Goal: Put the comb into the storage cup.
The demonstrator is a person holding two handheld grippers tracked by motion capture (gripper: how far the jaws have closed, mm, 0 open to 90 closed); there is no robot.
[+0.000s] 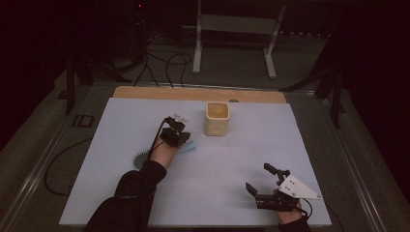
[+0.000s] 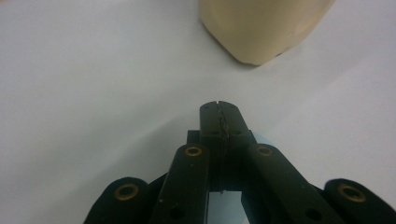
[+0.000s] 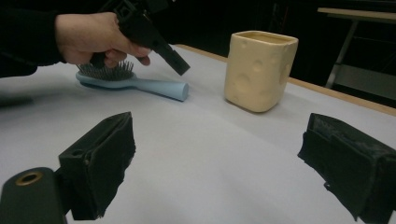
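A light blue hairbrush [image 3: 140, 84] lies on the white table cover [image 1: 217, 174], bristles up, its handle [image 1: 187, 146] pointing toward a cream square cup [image 1: 216, 118]. My left gripper [image 3: 180, 67] hangs tilted just above the brush handle, a little short of its end, and stays clear of it. Its jaws are shut tight with nothing between them, seen close up in the left gripper view [image 2: 219, 109]. There the cup [image 2: 261, 28] stands just ahead, and a sliver of blue handle [image 2: 264, 140] peeks out beneath the jaws. My right gripper [image 1: 257, 178] rests open and empty near the front right corner.
The cup [image 3: 259, 70] stands upright at the back middle of the cover. A wooden table edge [image 1: 198, 93] runs behind it. Beyond are cables and a white stand's legs [image 1: 197, 48] on the dark floor.
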